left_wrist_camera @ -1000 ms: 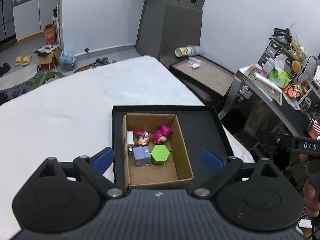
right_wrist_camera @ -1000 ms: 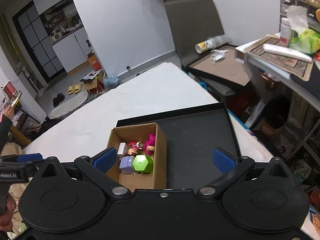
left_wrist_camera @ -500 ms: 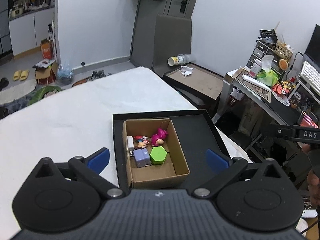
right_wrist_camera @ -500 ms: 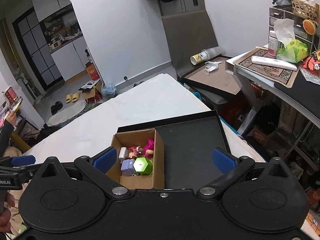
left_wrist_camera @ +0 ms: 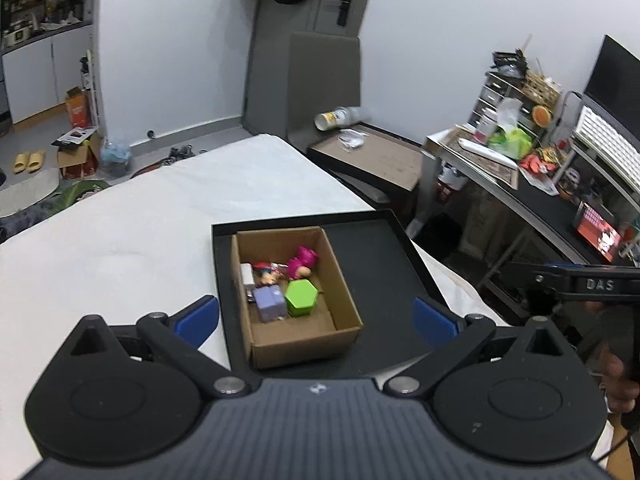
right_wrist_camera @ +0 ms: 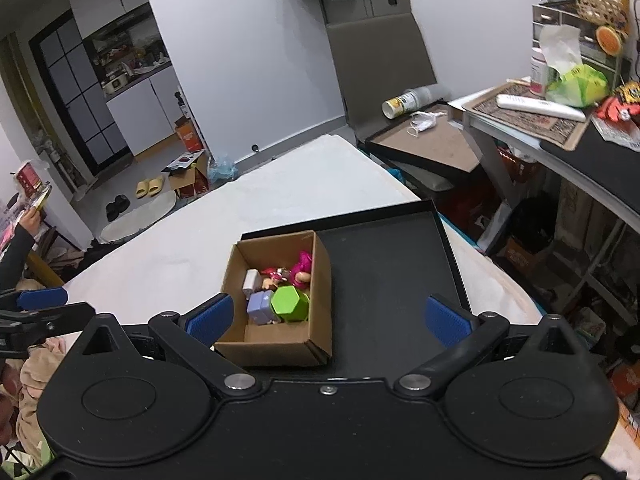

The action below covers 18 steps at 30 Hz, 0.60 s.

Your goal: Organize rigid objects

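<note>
A brown cardboard box [left_wrist_camera: 344, 308] [right_wrist_camera: 320, 280] stands in the left part of a shallow black tray [left_wrist_camera: 380, 256] [right_wrist_camera: 384, 272] on a white table. In the box lie a green hexagonal block [left_wrist_camera: 301, 298] [right_wrist_camera: 289, 303], a lilac cube [left_wrist_camera: 270, 303] [right_wrist_camera: 259, 307], a pink-haired figure [left_wrist_camera: 302, 261] [right_wrist_camera: 302, 266], a small red-capped figure [left_wrist_camera: 267, 273] [right_wrist_camera: 276, 274] and a white block [left_wrist_camera: 246, 274] [right_wrist_camera: 251, 279]. My left gripper [left_wrist_camera: 316, 320] is open and empty, held above and short of the box. My right gripper [right_wrist_camera: 327, 317] is open and empty, likewise above it.
The white table [left_wrist_camera: 140, 216] stretches left and back. Past its right edge stand a low brown-topped stand [left_wrist_camera: 372, 156] with a tipped cup [left_wrist_camera: 332, 118] and a cluttered desk [right_wrist_camera: 560, 120]. The right gripper's arm shows in the left wrist view [left_wrist_camera: 580, 282].
Both grippers have pulled up and back from the box, which now looks smaller and farther. Both stay open and empty. The box's contents have not moved.
</note>
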Motion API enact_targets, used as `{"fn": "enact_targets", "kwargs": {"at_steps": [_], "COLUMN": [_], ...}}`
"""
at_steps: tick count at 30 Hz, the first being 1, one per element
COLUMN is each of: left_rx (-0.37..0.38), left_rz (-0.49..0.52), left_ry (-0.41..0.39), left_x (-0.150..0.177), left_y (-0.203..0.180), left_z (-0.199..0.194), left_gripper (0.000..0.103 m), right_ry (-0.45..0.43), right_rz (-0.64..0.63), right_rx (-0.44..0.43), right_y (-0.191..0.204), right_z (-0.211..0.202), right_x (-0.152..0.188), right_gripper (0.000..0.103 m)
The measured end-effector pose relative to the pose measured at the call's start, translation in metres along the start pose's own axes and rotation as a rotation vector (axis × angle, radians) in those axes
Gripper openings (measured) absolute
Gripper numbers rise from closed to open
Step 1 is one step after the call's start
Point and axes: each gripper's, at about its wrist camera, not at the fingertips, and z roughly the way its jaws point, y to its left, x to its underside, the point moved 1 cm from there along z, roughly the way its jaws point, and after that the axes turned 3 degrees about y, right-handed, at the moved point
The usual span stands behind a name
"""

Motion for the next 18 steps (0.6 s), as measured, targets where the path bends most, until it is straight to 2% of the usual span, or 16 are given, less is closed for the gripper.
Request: {"fn": "enact_targets", "kwargs": {"at_steps": [11,18], "left_rx": [-0.026,-0.044], "left_rz": [0.018,0.003], "left_ry": [0.01,0.024], "left_x": [0.014,0.02], "left_y": [-0.009,-0.004], "left_z": [-0.006,-0.008], "left_gripper": [0.102,0.102], "right_ry": [0.014,0.034], "right_rz": [0.019,0.006], "right_rx": [0.036,0.022], "right_y": [-0.008,-0.002], "right_z": [-0.013,-0.013], "right_x": [0.016,0.022], "right_gripper": [0.103,0.103]}}
